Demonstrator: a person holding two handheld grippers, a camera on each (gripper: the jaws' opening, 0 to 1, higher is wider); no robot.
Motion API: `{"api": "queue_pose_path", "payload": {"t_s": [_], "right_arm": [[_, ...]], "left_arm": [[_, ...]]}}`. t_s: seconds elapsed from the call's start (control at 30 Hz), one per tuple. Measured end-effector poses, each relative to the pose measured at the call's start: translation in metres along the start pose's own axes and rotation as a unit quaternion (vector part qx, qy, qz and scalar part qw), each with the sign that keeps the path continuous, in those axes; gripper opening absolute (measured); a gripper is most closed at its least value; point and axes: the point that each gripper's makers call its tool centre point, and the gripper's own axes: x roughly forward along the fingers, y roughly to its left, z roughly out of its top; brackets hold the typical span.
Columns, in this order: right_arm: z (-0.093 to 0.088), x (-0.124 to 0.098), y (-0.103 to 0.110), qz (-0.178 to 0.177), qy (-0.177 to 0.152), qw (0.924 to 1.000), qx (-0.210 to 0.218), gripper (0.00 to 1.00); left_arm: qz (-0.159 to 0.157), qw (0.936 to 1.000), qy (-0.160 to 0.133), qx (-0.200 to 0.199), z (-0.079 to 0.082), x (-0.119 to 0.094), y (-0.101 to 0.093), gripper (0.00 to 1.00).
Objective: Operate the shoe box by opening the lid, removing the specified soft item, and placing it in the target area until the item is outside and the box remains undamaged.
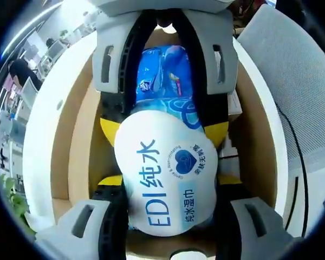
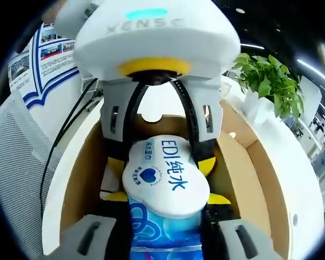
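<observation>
Lid's already open. Both the left tongs (image 1: pixel 168 179) and right tongs (image 2: pixel 165 216) are clamped on the blue-and-white soft wet-wipes pack (image 1: pixel 168 173), mid-frame, over the open brown cardboard shoe box (image 1: pixel 76 135). Carrying it to the target area is what's left.

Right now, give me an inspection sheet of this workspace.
Surface: white table under the box.
Job's things: open cardboard shoe box; wet-wipes pack, white lid labelled EDI, blue wrapper, inside the box opening.
Clutter: white paper in the box.
Grippers: left gripper and right gripper clamp opposite ends of the pack.
Cables: black cable beside the box.
Surroundings: white mesh chair, potted plant, wall posters.
</observation>
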Motion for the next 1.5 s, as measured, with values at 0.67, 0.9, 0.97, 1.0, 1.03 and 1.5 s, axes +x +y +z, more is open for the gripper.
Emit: {"api": "queue_pose_path", "payload": {"t_s": [0.67,0.9,0.97,1.0,1.03,1.5], "right_arm": [[0.010,-0.020,-0.003,-0.009,-0.009,0.9999,-0.005,0.44],[0.017,-0.031,-0.004,-0.014,-0.015,0.9998,-0.005,0.44],[0.019,-0.036,-0.004,-0.016,-0.018,0.9997,-0.005,0.44],[0.020,-0.038,-0.004,-0.017,-0.018,0.9997,-0.004,0.44],[0.020,-0.040,-0.003,-0.017,-0.019,0.9997,-0.005,0.44],[0.024,-0.071,-0.003,-0.027,-0.028,0.9992,0.000,0.44]], "left_arm": [[0.010,0.9999,-0.004,0.001,0.012,-0.016,0.004,0.61],[0.014,0.9999,-0.002,0.006,0.020,-0.027,0.005,0.61],[0.015,0.9999,-0.001,0.008,0.024,-0.031,0.005,0.61],[0.015,0.9999,-0.001,0.009,0.025,-0.032,0.005,0.61],[0.015,0.9999,-0.002,0.009,0.027,-0.033,0.004,0.61],[0.017,0.9996,0.001,0.021,0.053,-0.047,0.004,0.61]]}}
